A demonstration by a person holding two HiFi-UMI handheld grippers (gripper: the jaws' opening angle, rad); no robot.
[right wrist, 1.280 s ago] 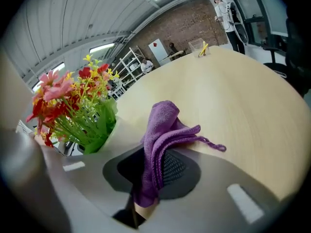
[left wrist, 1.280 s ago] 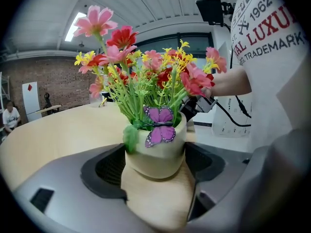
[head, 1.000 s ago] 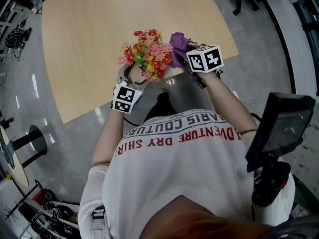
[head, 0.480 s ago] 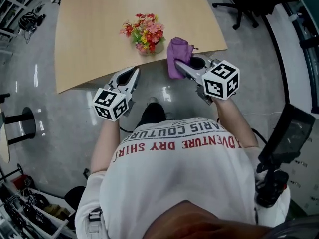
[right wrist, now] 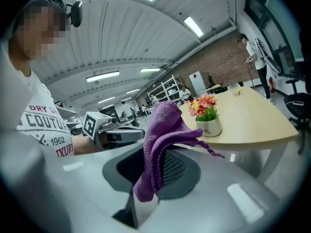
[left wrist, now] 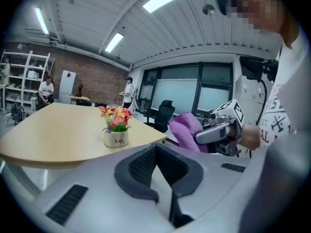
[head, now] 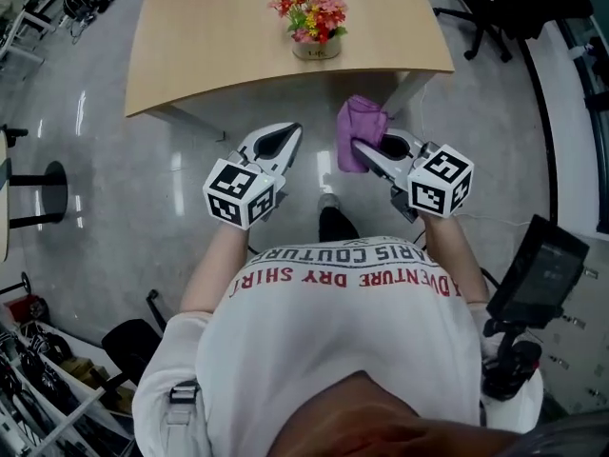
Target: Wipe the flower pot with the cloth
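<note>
Right tool (head: pixel 366 149): your jaws are clamped tight on the purple cloth (head: pixel 358 131), and you hold it out in front of you.
Left tool (head: pixel 291 133): your jaws have just been closing and are now pressed together, with nothing between them.
Cloth: it sticks up from the right tool in a bunch, and one fold flops over to the side.
Flower pot (head: pixel 317 49): it is small and pale. It stands upright on the tabletop (head: pixel 209 36), near the edge that faces you, well apart from both tools and the cloth.
Flowers (head: pixel 310 9): red, pink and yellow ones fill the pot.
Tabletop: it is light wood with a curved edge on your side.
Floor (head: pixel 124 150): it is grey and shiny, and both of your tools are over it, not over the tabletop.
Chair (head: pixel 481 12): it is black and stands past the right corner of the tabletop.
Screen (head: pixel 547 272): it is black, on a stand at your right side.
</note>
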